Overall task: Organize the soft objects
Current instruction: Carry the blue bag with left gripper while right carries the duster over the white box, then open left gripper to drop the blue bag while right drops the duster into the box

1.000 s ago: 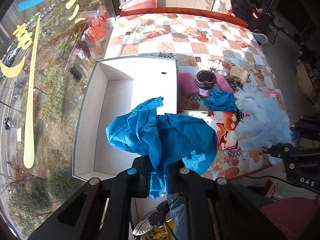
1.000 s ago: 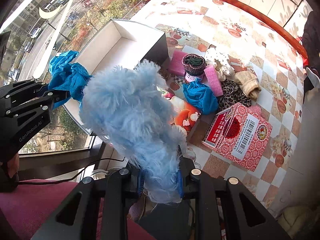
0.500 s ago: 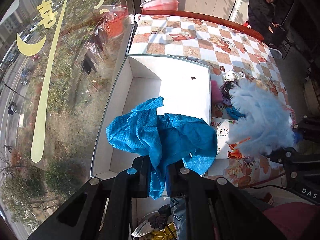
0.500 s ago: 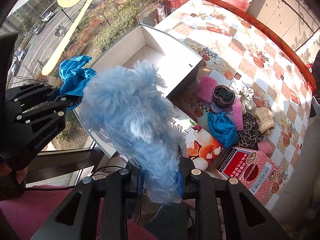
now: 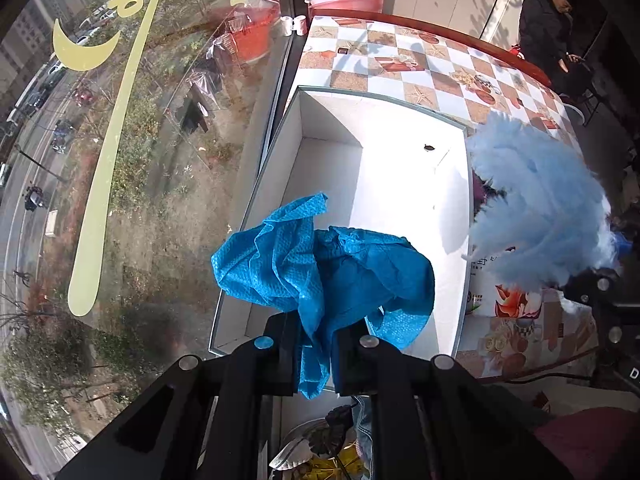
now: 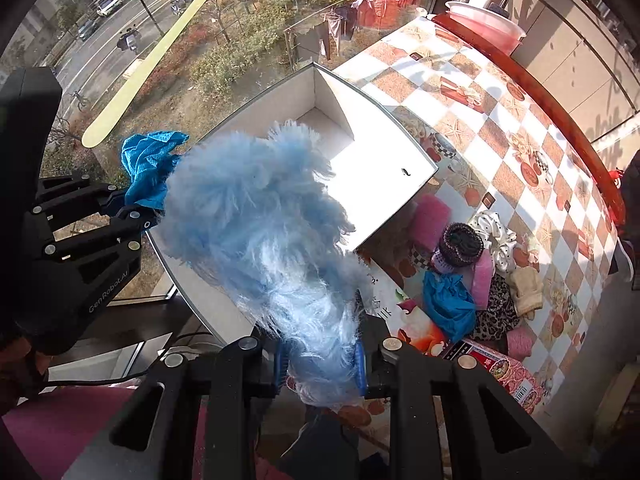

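My left gripper (image 5: 314, 344) is shut on a crumpled blue cloth (image 5: 320, 268), held above the near end of an open white box (image 5: 384, 184). My right gripper (image 6: 320, 360) is shut on a fluffy light-blue duster-like piece (image 6: 256, 220), which hangs over the box's near right rim (image 6: 200, 280). In the left wrist view the fluffy piece (image 5: 536, 208) sits at the box's right edge. In the right wrist view the left gripper (image 6: 132, 208) with the blue cloth (image 6: 148, 164) is at the left. The box holds nothing but a small dark speck (image 5: 429, 147).
On the checkered table (image 6: 500, 120), right of the box, lie pink sponges (image 6: 430, 220), a dark knitted cup (image 6: 460, 246), another blue cloth (image 6: 450, 300), a leopard-print cloth (image 6: 498, 312), a beige item (image 6: 528, 288) and a red carton (image 6: 504, 368). A window is at the left. A person (image 5: 548, 28) sits beyond the table.
Both grippers have shifted toward the white box with their loads; the box now lies more centrally under the blue cloth, and the fluffy piece has come up to the box's right rim.
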Action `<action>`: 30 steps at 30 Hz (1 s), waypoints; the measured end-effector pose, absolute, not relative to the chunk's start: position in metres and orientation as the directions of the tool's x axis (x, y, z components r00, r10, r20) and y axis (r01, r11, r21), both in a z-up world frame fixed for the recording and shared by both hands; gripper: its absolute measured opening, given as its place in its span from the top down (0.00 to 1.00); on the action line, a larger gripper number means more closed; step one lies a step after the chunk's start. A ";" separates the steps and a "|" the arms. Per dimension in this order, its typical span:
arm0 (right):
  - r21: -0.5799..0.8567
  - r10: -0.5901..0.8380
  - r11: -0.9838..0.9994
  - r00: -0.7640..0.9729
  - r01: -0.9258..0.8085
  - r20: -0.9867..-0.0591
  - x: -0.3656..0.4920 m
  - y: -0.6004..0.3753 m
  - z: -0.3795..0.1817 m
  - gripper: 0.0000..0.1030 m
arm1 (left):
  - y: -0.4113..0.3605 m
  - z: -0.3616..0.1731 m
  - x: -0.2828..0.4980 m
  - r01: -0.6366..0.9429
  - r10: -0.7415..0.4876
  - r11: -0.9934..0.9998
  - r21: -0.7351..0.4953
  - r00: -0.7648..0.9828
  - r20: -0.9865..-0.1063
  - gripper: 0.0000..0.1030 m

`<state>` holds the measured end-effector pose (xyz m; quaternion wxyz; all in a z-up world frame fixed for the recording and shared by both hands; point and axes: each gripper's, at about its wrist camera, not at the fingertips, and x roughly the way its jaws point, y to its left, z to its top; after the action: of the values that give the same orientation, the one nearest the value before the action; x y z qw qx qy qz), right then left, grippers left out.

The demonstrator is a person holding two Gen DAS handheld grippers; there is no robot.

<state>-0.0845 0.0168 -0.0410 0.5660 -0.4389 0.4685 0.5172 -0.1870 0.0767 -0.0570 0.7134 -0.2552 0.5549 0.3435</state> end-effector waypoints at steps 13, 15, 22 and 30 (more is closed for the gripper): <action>-0.033 0.168 0.063 0.043 -0.997 -0.985 -0.085 0.027 -0.043 0.76 | 0.082 -0.069 -0.184 -0.771 0.180 0.636 0.007 0.139 -0.974 0.88; -0.032 0.167 0.061 0.042 -0.998 -0.985 -0.085 0.029 -0.043 0.75 | 0.083 -0.070 -0.184 -0.771 0.178 0.637 0.007 0.138 -0.974 0.88; -0.030 0.157 0.056 0.038 -0.998 -0.987 -0.084 0.035 -0.047 0.75 | 0.084 -0.073 -0.184 -0.774 0.163 0.634 -0.005 0.140 -0.977 0.85; -0.012 0.149 0.071 0.022 -0.997 -0.989 -0.079 0.049 -0.049 0.60 | 0.080 -0.070 -0.185 -0.778 0.189 0.629 -0.011 0.166 -0.968 0.28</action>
<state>-0.0788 0.0490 -0.0495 0.5576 -0.4475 0.4739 0.5141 -0.1848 0.0803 -0.0705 0.7152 -0.2677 0.5502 0.3377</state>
